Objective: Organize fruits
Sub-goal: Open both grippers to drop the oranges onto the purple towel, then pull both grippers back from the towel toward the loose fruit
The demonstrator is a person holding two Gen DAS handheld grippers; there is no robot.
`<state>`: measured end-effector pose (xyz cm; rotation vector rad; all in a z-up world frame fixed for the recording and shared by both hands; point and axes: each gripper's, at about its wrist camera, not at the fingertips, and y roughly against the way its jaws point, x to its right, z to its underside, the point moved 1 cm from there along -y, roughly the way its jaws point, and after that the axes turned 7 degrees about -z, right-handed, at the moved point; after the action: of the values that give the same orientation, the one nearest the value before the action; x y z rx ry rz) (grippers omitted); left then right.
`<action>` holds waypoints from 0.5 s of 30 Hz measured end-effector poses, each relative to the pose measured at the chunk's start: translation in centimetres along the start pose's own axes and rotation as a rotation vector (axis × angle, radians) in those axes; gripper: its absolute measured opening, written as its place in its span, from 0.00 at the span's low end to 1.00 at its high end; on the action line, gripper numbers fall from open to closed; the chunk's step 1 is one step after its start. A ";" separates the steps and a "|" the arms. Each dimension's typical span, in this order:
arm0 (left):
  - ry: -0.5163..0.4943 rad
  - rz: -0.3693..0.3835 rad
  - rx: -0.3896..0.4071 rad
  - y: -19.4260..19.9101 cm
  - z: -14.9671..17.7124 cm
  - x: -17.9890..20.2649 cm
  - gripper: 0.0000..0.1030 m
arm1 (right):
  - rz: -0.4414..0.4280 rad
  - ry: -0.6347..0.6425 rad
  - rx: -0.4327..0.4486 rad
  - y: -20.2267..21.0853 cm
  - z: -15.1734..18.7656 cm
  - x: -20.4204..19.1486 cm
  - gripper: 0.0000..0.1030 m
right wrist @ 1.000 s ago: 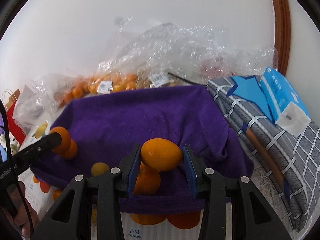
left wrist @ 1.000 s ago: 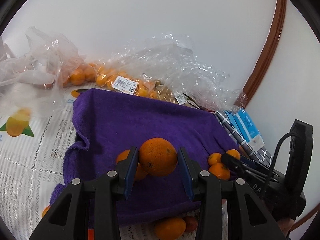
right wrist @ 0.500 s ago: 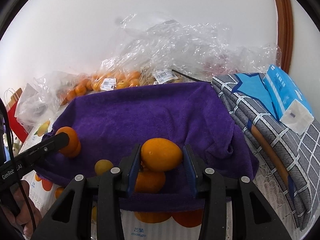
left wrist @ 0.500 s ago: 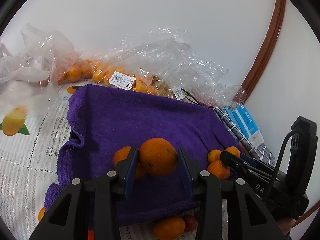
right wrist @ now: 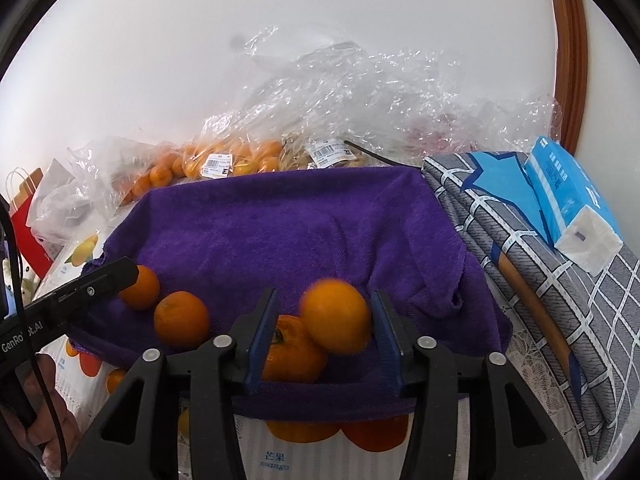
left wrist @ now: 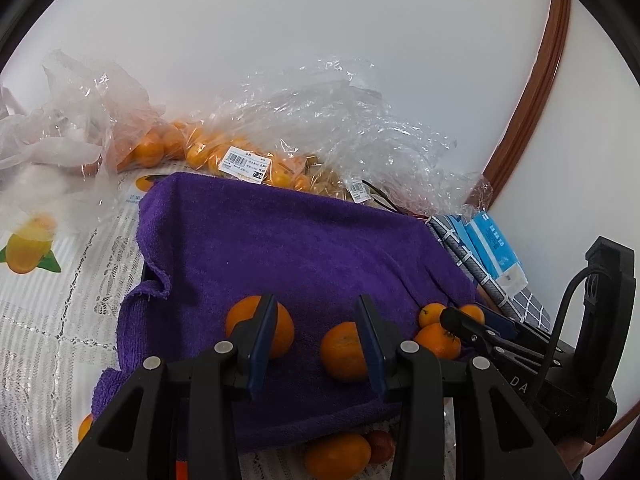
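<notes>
Right wrist view is showing my right gripper (right wrist: pixel 324 330) spread, a blurred orange (right wrist: pixel 336 316) dropping onto the purple towel (right wrist: pixel 280 216) at 6 o'clock, my left gripper (left wrist: pixel 316 344) equally parted and empty, so it risks rolling off.

Surface covered by white lace tablecloth (left wrist: pixel 44 332) with mango print. Purple towel (left wrist: pixel 288 256) spread at centre, draped over a raised form. Clear bags (left wrist: pixel 224 156) of oranges along the wall behind it. Grey checked cloth (right wrist: pixel 560 292) at right, blue tissue pack (right wrist: pixel 568 200) on top. Loose oranges (left wrist: pixel 338 454) on tablecloth at towel's near edge.
</notes>
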<state>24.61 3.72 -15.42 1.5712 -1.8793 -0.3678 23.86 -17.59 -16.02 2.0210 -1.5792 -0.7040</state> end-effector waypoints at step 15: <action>-0.006 -0.005 0.027 0.8 -0.1 -0.1 0.44 | 0.014 -0.012 0.042 1.6 -0.2 0.0 0.59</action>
<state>24.07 4.05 -14.98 1.5946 -1.8929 -0.3512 22.80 -17.95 -14.84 2.0377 -1.6261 -0.6845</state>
